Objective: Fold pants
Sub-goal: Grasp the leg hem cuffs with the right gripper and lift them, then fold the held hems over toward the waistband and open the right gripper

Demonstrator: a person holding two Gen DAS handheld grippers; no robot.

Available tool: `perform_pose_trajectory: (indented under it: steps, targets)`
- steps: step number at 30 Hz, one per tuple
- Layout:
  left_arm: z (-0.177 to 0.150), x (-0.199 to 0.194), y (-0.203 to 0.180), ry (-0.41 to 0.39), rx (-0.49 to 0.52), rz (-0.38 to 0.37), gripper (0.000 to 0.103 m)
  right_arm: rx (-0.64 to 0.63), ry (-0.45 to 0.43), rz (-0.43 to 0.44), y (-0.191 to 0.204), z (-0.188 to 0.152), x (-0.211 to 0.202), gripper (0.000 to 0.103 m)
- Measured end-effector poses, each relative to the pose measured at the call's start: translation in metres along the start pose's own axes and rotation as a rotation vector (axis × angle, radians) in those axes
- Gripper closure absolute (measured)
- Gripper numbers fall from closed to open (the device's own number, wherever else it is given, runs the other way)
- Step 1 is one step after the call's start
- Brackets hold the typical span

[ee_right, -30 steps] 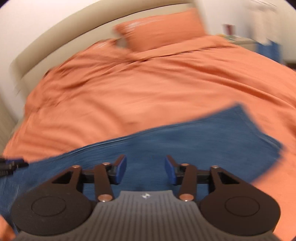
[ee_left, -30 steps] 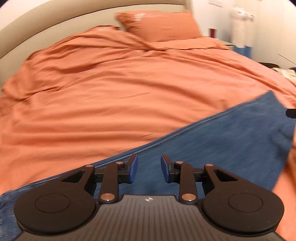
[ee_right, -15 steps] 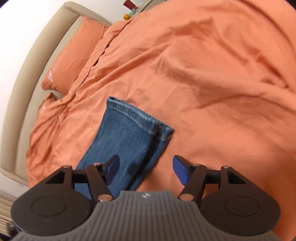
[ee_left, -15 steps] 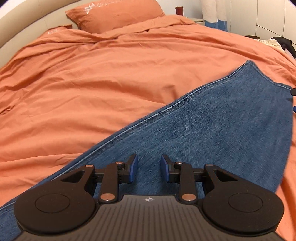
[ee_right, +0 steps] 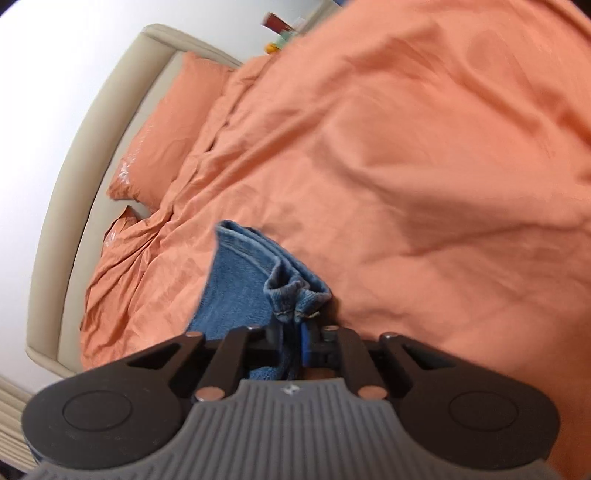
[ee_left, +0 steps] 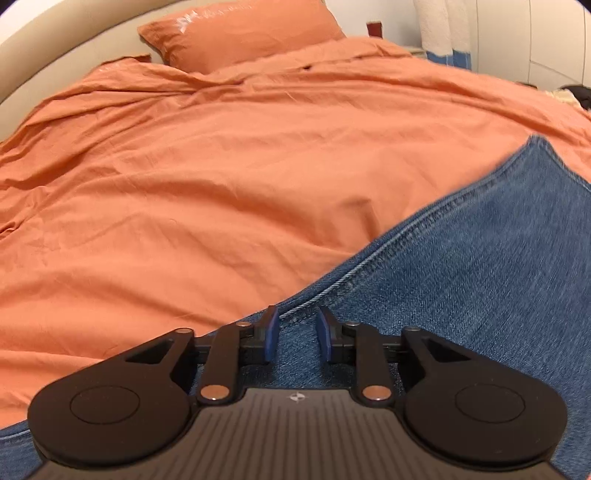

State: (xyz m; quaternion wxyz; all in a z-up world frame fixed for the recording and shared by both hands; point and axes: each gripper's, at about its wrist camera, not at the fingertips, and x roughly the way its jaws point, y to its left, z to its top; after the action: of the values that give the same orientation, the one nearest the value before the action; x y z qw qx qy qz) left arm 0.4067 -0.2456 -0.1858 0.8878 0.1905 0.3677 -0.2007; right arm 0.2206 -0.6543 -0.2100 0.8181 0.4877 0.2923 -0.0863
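Note:
Blue jeans (ee_left: 461, 295) lie flat on the orange bed cover, filling the lower right of the left wrist view. My left gripper (ee_left: 297, 325) hovers low over their stitched side seam (ee_left: 369, 262). Its jaws are closing with a gap still showing, and the denim lies under them, not pinched. In the right wrist view the jeans (ee_right: 240, 280) run away from me to the leg hem (ee_right: 291, 291). My right gripper (ee_right: 293, 332) is shut on the bunched hem corner, rolled to one side.
The orange bed cover (ee_left: 221, 184) spreads wide and wrinkled on all sides. An orange pillow (ee_left: 240, 33) lies against the beige headboard (ee_right: 74, 166). Beyond the bed's far right stand a white-and-blue curtain (ee_left: 443, 37) and a nightstand.
The right gripper has gone from wide open beside the hem to shut on it, after rolling over. The left gripper has sunk toward the side seam and its jaws have narrowed.

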Motion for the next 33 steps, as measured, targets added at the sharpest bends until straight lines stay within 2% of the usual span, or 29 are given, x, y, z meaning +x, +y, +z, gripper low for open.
perform_pose_trajectory:
  steps: [5,9,12,17,22,27,31,33]
  targets:
    - [-0.001,-0.051,0.024,-0.001,-0.011,0.003,0.075,-0.161,-0.064,-0.007,0.048,0.0,-0.03,0.102]
    - [-0.008,-0.116,0.06,-0.015,-0.073,-0.024,0.074,-0.327,-0.09,0.008,0.121,-0.006,-0.055,0.102]
    - [-0.019,-0.165,0.085,-0.038,-0.104,-0.011,0.074,-0.434,-0.104,0.045,0.185,-0.02,-0.071,0.102]
    - [-0.052,-0.233,0.137,-0.043,-0.188,-0.005,0.074,-0.582,-0.095,0.137,0.286,-0.066,-0.08,0.102]
    - [-0.1,-0.264,0.181,-0.038,-0.295,0.006,0.074,-0.652,-0.01,0.206,0.358,-0.138,-0.057,0.102]
    - [-0.149,-0.264,0.206,-0.01,-0.408,-0.029,0.074,-0.708,0.116,0.216,0.377,-0.225,-0.007,0.102]
    - [-0.184,-0.251,0.214,0.008,-0.477,-0.072,0.074,-0.765,0.278,0.171,0.353,-0.306,0.035,0.102]
    - [-0.197,-0.244,0.217,0.02,-0.514,-0.12,0.074,-0.796,0.349,0.128,0.334,-0.337,0.052,0.102]
